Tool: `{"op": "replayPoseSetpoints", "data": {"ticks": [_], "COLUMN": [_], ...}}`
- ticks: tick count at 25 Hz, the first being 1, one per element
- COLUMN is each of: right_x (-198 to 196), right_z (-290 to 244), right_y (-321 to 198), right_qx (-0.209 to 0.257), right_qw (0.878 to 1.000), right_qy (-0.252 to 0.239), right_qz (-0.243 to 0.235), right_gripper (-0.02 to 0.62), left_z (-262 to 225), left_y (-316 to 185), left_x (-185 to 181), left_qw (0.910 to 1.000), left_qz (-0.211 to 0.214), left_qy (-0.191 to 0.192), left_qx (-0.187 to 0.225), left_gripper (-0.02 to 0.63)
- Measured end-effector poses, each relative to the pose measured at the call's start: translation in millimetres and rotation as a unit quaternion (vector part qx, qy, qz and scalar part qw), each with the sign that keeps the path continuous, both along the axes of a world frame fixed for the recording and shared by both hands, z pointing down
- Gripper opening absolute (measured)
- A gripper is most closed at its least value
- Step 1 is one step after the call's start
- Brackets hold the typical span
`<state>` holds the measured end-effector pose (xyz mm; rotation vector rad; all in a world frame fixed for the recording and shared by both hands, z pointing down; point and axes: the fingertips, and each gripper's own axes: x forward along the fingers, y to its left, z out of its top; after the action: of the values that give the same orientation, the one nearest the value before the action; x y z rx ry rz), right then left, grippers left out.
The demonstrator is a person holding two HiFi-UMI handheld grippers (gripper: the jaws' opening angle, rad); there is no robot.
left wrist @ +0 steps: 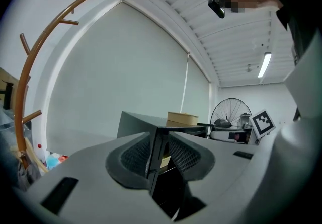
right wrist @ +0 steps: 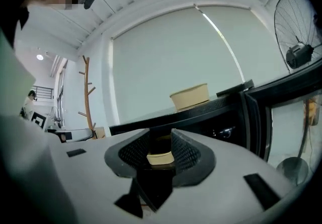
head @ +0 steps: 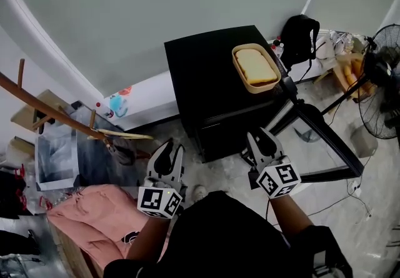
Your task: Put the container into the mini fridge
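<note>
Task thing: tan rounded container with a yellowish top (head: 255, 68), standing on top of the black box-shaped mini fridge (head: 206, 77) near its 2 o'clock corner. It is not inside yet.
Left gripper (head: 170, 147): at 7 o'clock of the fridge, well short of the container. The jaws are a narrow slit apart with nothing in them.
Right gripper (head: 260, 135): at 5 o'clock of the fridge, just before its front. The jaws stand a bit wider apart and clamp nothing.
Why held so: both grippers are empty and point level at the fridge front. This is likely the approach, with one going for the door and one for the container.
Door: looks shut in the head view, so it probably has to be opened before any lift.
Head view only: shows the container's top face, its spot on the fridge top, and both grippers together.
Gripper views only: show the container side-on, flat on the fridge top and above jaw level. They also show the jaw gaps. A small tan patch shows past the right jaws, and what it is cannot be told.
Surroundings: black pedestal fan (head: 382, 52) at 3 o'clock and brown wooden coat rack (head: 50, 110) at 9 o'clock, both well clear.
</note>
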<state>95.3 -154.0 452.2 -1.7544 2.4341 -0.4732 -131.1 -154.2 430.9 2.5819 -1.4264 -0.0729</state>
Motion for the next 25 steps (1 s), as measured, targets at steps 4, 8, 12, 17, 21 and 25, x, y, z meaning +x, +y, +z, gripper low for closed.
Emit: {"op": "replayPoseSetpoints", "data": {"ticks": [4,8,12,17,21,25], "right_x": [21,37,47,54,67,78], "right_z": [-21,-33,-39,-45,-69,-93], "right_y": [6,5,3,1,-14,-40], "right_qx": [0.018,0.029,0.029,-0.002,0.004,-0.008], "right_qw": [1.000,0.999,0.998,0.998,0.997,0.995], "right_qy": [-0.015,-0.016,-0.013,0.008,0.046,0.083], "right_qz": [0.019,0.035,0.049,0.059,0.054,0.047], "right_gripper": [0.138,0.137,0.133,0.130,0.127,0.123], "left_z": [-15,-30,-41,-43,-52,-66], "left_y": [-1,-4,-8,-13,-22,-25], "left_x": [1,4,11,20,31,60], "left_qw": [0.9998,0.9994,0.9986,0.9987,0.9981,0.9951], "left_qz": [0.006,0.010,0.023,0.037,0.050,0.089], "left_qy": [0.003,0.009,0.005,-0.013,-0.020,-0.015], "left_qx": [0.018,0.033,0.048,0.033,0.030,0.041], "left_gripper": [0.126,0.126,0.126,0.126,0.123,0.123]}}
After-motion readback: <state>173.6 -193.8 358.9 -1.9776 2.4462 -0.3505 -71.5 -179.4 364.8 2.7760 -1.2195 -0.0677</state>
